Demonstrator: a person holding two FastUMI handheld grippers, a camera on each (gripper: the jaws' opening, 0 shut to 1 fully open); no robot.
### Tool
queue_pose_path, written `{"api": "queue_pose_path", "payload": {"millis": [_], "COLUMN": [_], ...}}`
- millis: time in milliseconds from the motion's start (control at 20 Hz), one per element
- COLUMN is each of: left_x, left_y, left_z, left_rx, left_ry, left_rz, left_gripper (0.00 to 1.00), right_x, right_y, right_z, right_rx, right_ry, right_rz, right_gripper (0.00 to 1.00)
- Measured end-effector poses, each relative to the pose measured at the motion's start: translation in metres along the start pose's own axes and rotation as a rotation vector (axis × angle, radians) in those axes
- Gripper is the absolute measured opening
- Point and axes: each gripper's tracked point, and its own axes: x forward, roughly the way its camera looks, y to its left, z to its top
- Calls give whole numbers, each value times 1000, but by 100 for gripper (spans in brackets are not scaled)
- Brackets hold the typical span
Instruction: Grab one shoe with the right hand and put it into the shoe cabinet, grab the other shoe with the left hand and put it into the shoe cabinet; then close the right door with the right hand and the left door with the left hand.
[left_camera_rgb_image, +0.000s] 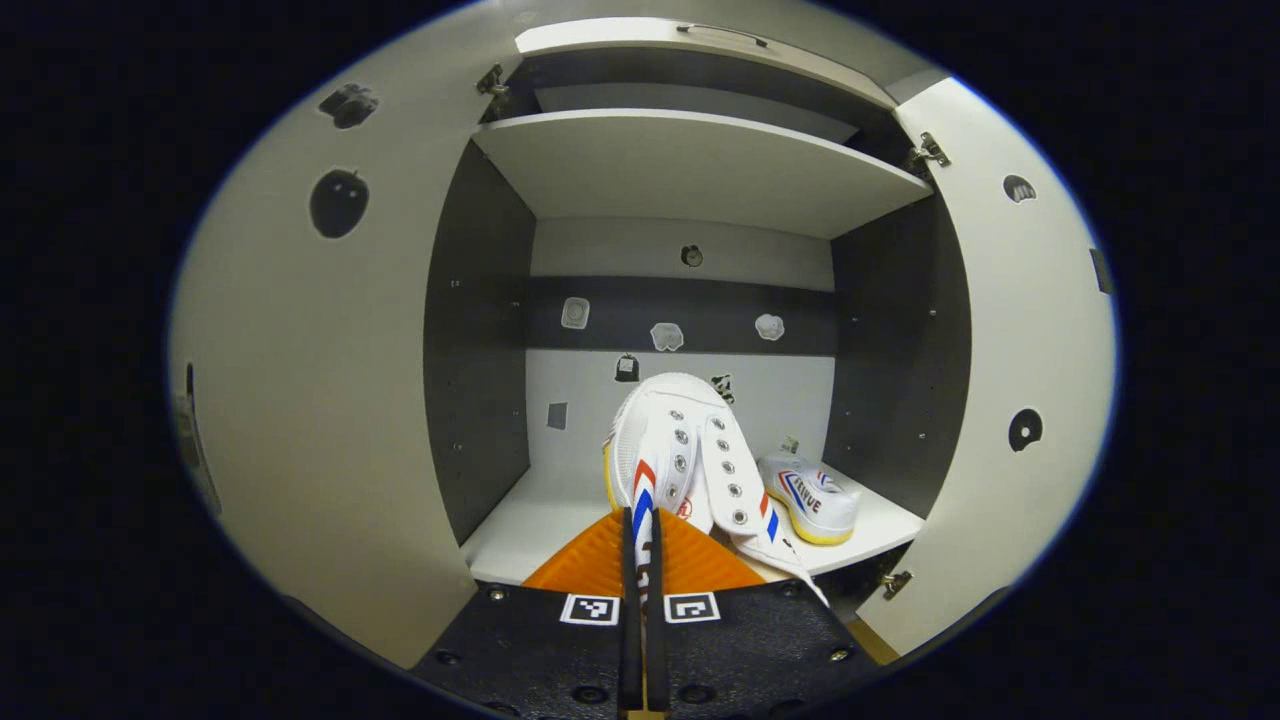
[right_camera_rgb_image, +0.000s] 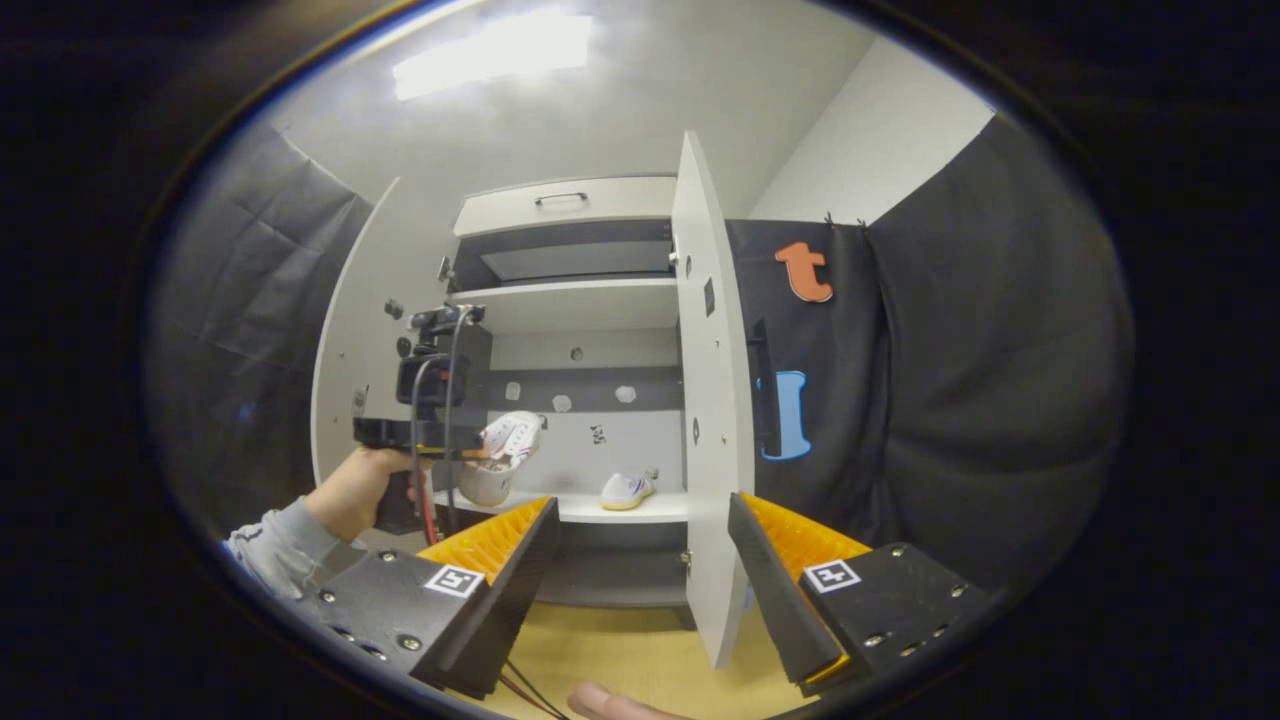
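Your left tongs (left_camera_rgb_image: 641, 560) sit at the bottom centre of the left gripper view, pressed together on the edge of a white shoe (left_camera_rgb_image: 680, 455). That shoe rises from between the fingers into the middle of the frame, eyelets facing you, with red and blue stripes down its sides. It hangs in front of the open shoe cabinet (left_camera_rgb_image: 700, 170), above the front edge of the lower shelf (left_camera_rgb_image: 530, 530).

The second shoe (left_camera_rgb_image: 810, 497) already rests on that lower shelf, right of centre in the frame, near the cabinet's right inner wall. It is white with a yellow sole and carries red and blue lettering on its side, too small to read.

Both doors stand open: the left door (left_camera_rgb_image: 310, 420) fills the left of the frame, the right door (left_camera_rgb_image: 1010, 400) the right. Small dark stickers mark the doors and the back wall.

In the right gripper view your right tongs (right_camera_rgb_image: 640, 560) are spread wide apart at the bottom, holding nothing. The right door's edge (right_camera_rgb_image: 705, 400) stands upright between them, farther off. At centre left your hand (right_camera_rgb_image: 350, 490) holds the left gripper (right_camera_rgb_image: 430, 400) with its shoe (right_camera_rgb_image: 505, 445) at the cabinet's opening; the second shoe (right_camera_rgb_image: 627, 490) lies on the shelf beyond.
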Motion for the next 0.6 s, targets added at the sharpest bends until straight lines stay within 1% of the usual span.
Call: {"api": "queue_pose_path", "payload": {"millis": [100, 250, 350, 450, 550, 600], "left_x": [23, 57, 77, 86, 91, 100], "left_y": [0, -2, 4, 7, 6, 6], "left_z": [1, -4, -6, -9, -19, -30], "left_rx": [32, 41, 76, 95, 86, 83], "left_ry": [3, 28, 16, 20, 46, 71], "left_rz": [34, 62, 96, 123, 115, 118], "left_gripper": [2, 2, 2, 2, 2, 2], "right_x": [-1, 13, 15, 18, 20, 20], "right_y": [-1, -3, -1, 0, -1, -1], "right_z": [-1, -5, -9, -10, -13, -13], "right_rx": [5, 16, 16, 13, 14, 20], "right_ry": [1, 13, 23, 25, 30, 31], "right_rz": [6, 20, 28, 36, 39, 39], "right_gripper": [100, 100, 100, 100, 100, 100]}}
